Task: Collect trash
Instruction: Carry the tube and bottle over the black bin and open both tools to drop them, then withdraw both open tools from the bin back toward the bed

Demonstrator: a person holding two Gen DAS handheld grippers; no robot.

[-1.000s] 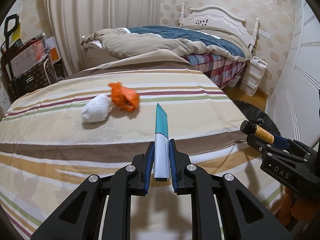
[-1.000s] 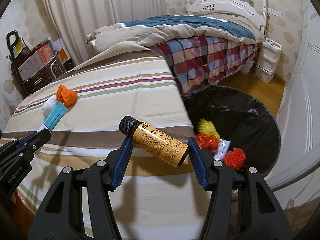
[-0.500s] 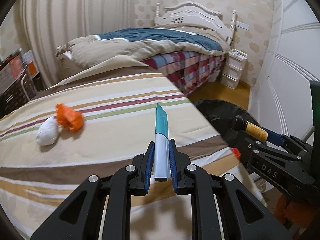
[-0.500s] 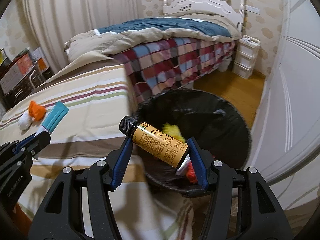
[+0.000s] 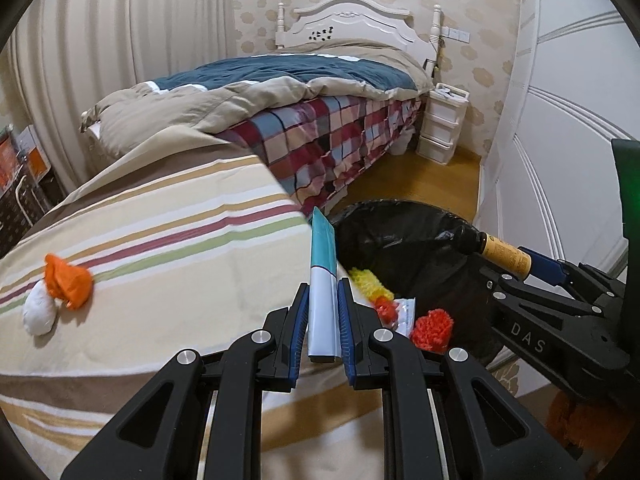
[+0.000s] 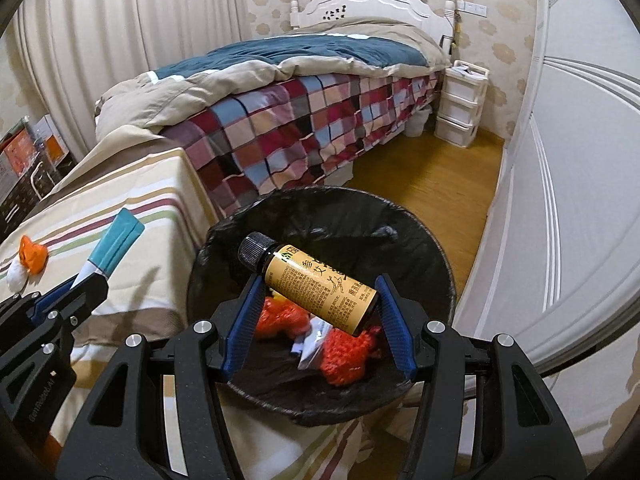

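**Trash held over bin, both grippers loaded**

Bottle (image 6: 318,286) w/ yellow label & black cap sitting clamped crosswise between pads of right gripper (image 6: 316,320), hanging directly above black-lined bin (image 6: 440,264). Tilting cap-end up-left. Below it, inside bin: red-orange fluffy bits (image 6: 348,356), yellow fluffy piece (image 5: 370,282), small white packet (image 6: 314,344).

Left gripper (image 5: 322,320) pressing tight on flat teal-and-white tube (image 5: 322,280), teal end pointing fwd, white end back between pads. Hovering at edge of striped bedspread (image 5: 160,240), just beside bin's near rim, not yet over opening.

Still lying on bedspread, well apart from bin: orange crumpled wad (image 5: 68,280) touching white crumpled wad (image 5: 38,312).

Bkgd: bed w/ plaid cover (image 6: 300,128) & white headboard (image 5: 352,24), white drawer unit (image 6: 460,104) on wood floor, white door (image 6: 580,200) at right.
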